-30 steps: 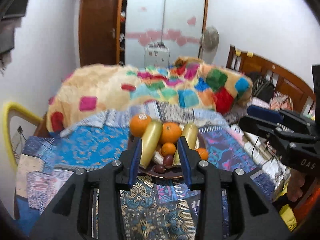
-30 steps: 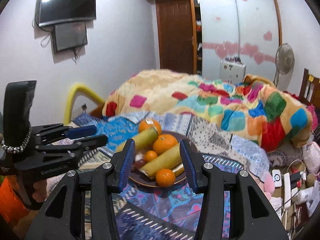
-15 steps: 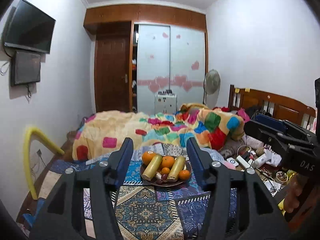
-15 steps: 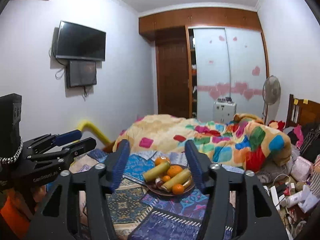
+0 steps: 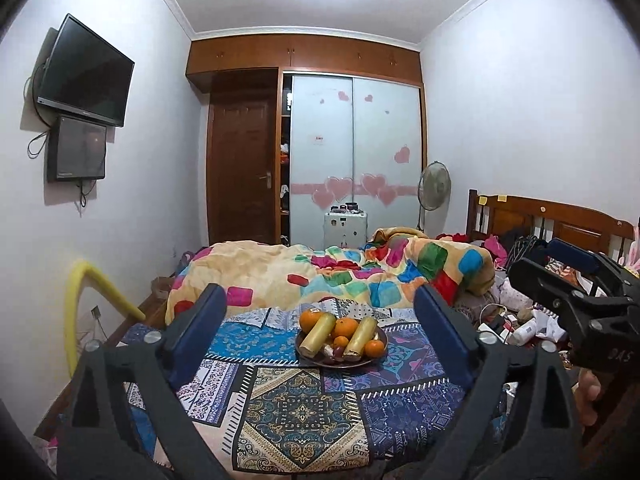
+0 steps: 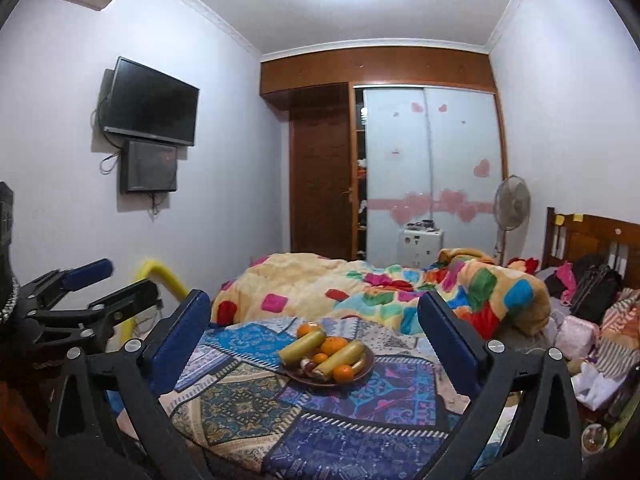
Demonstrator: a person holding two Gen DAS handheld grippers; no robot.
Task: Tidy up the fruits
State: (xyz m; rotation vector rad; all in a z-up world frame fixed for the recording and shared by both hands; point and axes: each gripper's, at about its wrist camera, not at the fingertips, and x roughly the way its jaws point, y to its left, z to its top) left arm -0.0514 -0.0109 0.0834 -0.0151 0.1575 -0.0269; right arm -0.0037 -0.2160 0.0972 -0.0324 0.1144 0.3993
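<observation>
A dark round plate (image 5: 312,361) of fruit sits on the patchwork cloth (image 5: 296,412) on the bed. It holds several oranges (image 5: 346,327), two yellow bananas (image 5: 318,333) and small dark fruits. The plate also shows in the right wrist view (image 6: 362,374). My left gripper (image 5: 320,332) is open and empty, well back from the plate. My right gripper (image 6: 316,332) is open and empty, also well back. Each gripper shows at the edge of the other's view.
A colourful patch blanket (image 5: 340,276) is heaped behind the plate. A yellow curved bar (image 5: 86,304) stands at the left. Cluttered items (image 5: 520,320) lie at the right by the wooden headboard (image 5: 552,224). A wardrobe, a fan and wall screens stand at the back.
Both grippers have pulled back and up from the plate, which now looks small and far. Both jaws have opened wide.
</observation>
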